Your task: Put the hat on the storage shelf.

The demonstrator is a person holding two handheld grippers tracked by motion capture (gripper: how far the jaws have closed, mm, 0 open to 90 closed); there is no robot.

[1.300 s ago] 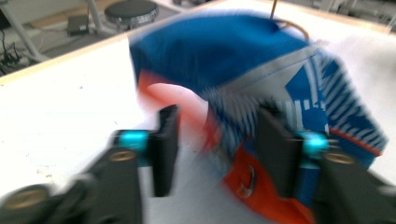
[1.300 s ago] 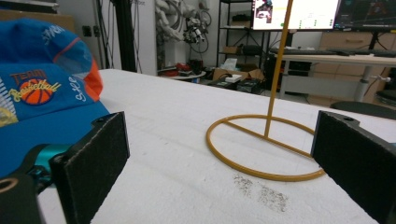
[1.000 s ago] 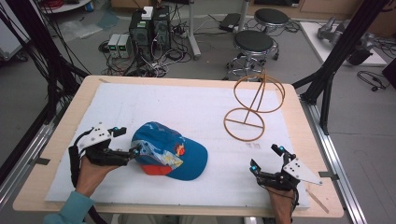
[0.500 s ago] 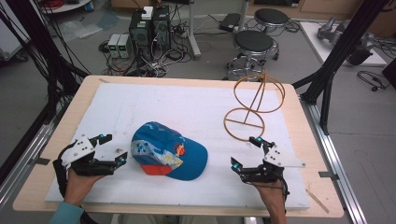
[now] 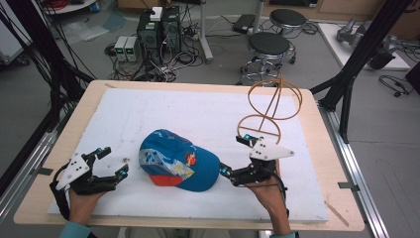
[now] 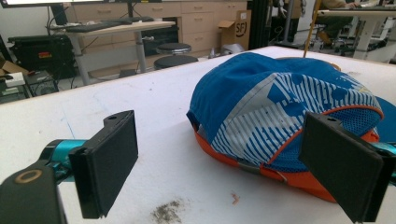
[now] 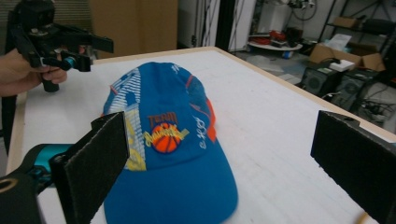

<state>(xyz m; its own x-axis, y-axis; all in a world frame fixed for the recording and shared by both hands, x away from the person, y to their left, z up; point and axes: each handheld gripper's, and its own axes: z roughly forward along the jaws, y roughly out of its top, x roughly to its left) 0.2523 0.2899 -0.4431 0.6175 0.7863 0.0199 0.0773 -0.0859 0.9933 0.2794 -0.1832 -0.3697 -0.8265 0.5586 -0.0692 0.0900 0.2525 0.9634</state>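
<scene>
A blue baseball cap (image 5: 178,161) with white stripes, orange trim and a basketball logo lies on the white mat, brim toward the right. My left gripper (image 5: 115,160) is open just left of the cap, a short gap away; in the left gripper view (image 6: 224,168) the cap's back (image 6: 280,107) sits beyond the spread jaws. On the other side my right gripper (image 5: 233,154) is open at the tip of the brim. In the right gripper view (image 7: 224,163) the cap (image 7: 163,140) lies between and ahead of the jaws, with the left gripper (image 7: 60,44) farther off.
An orange wire stand (image 5: 272,106) with two hoops rises at the back right of the white mat (image 5: 198,109), just behind my right gripper. The wooden table edge (image 5: 337,218) runs around the mat. A dark smudge (image 6: 168,212) marks the mat. Stools and computers stand beyond the table.
My left gripper has drawn back to the left, away from the cap. My right gripper has moved from the front right corner leftward and forward to the cap's brim. The cap stays put.
</scene>
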